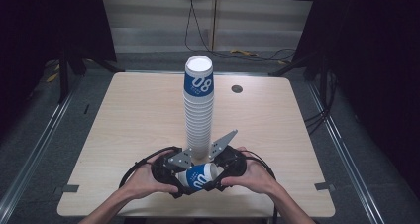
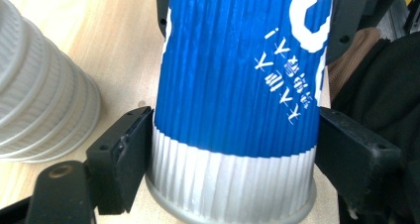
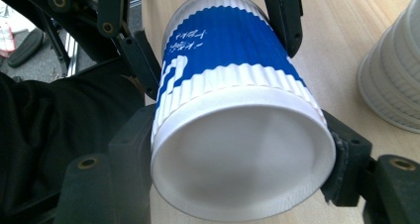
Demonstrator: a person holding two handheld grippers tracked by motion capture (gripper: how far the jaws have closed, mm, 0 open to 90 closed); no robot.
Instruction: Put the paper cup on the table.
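**Single cup held on its side between both grippers, near edge of table**

The blue-and-white ribbed paper cup [image 1: 198, 177] lies horizontally above the near edge of the table [image 1: 124, 115], just in front of the tall cup stack [image 1: 199, 110]. Both grippers clamp it at once. The left gripper [image 2: 233, 149] closes its jaws on the cup's white rim band, one jaw on each side. The right gripper [image 3: 237, 149] closes on the opposite, closed-base end, its pads touching the ribbed wall. This two-ended grip probably steadies the cup for reorienting or passing from one gripper to the other. The stack stands upside down at the table's centre, base uppermost, so a cup to be added would likely need the same inverted orientation.
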